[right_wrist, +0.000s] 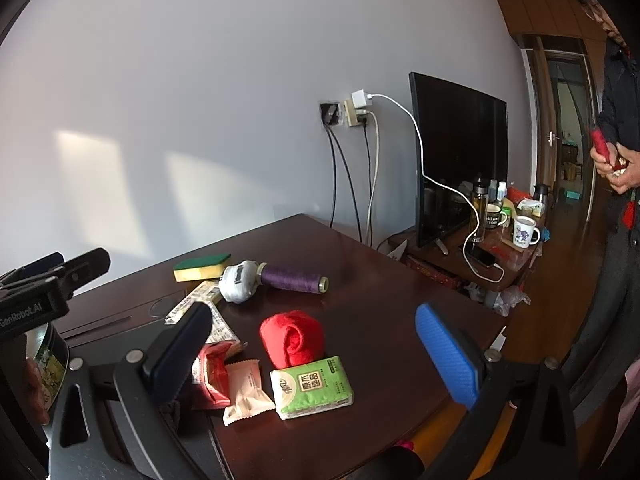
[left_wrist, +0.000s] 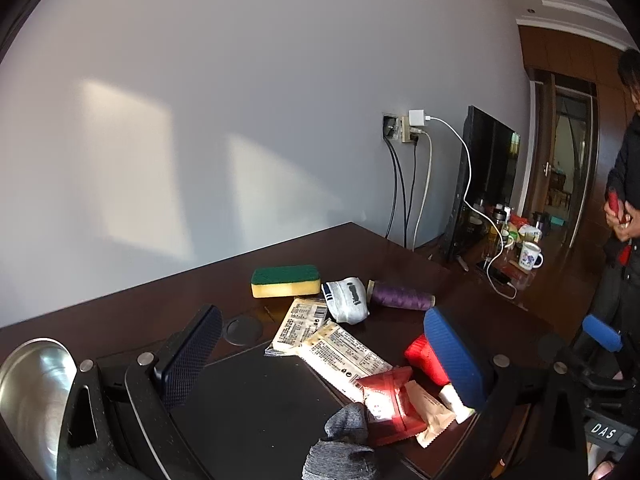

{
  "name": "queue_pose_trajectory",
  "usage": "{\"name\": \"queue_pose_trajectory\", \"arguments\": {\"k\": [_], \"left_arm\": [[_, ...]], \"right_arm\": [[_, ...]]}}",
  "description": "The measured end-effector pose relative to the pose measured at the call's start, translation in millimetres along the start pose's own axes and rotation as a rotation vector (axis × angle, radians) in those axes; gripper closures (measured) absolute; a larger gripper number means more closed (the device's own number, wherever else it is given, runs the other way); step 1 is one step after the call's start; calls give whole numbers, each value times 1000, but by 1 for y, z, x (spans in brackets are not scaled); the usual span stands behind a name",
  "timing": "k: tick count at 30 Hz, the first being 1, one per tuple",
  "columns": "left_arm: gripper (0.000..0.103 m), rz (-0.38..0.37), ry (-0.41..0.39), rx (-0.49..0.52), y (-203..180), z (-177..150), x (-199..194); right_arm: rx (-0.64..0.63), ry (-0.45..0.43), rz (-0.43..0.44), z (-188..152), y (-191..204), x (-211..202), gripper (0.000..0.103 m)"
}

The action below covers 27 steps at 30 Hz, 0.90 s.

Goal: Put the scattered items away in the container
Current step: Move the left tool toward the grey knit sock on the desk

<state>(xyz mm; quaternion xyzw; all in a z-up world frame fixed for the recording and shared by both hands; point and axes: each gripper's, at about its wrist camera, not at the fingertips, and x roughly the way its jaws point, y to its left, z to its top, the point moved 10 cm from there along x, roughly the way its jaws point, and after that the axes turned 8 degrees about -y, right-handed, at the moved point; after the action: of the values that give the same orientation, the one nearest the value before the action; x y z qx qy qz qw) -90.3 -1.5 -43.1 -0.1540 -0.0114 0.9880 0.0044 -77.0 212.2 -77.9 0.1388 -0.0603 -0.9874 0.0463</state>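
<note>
Two blue-padded grippers, left gripper (left_wrist: pixel 320 356) and right gripper (right_wrist: pixel 316 352), both spread wide and empty, red rolled sock (right_wrist: pixel 291 338) at twelve o'clock, green tissue pack (right_wrist: pixel 311 387) beneath, steel bowl (left_wrist: pixel 32 392) at nine o'clock, dark wooden table (right_wrist: pixel 380 300).

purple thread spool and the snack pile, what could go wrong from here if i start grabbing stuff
1. The purple thread spool lies on its side beside the white sock, so a nudge could roll it along the table.
2. The snack packets overlap, so the left tool may pinch two or drag the red packet.
3. The green tissue pack lies fairly near the front edge; a push could tip it off.
</note>
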Motion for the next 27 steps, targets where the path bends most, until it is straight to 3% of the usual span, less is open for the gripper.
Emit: {"name": "queue_pose_trajectory", "arguments": {"k": [8, 20, 27], "left_arm": [[1, -93, -56, -134, 18, 11, -5], [1, -18, 100, -64, 30, -47, 1], [1, 16, 134, -52, 41, -71, -11]], "right_arm": [[-8, -15, -12, 3, 0, 2, 0], [-27, -68, 12, 9, 0, -2, 0], [-38, -97, 25, 14, 1, -6, 0]]}}
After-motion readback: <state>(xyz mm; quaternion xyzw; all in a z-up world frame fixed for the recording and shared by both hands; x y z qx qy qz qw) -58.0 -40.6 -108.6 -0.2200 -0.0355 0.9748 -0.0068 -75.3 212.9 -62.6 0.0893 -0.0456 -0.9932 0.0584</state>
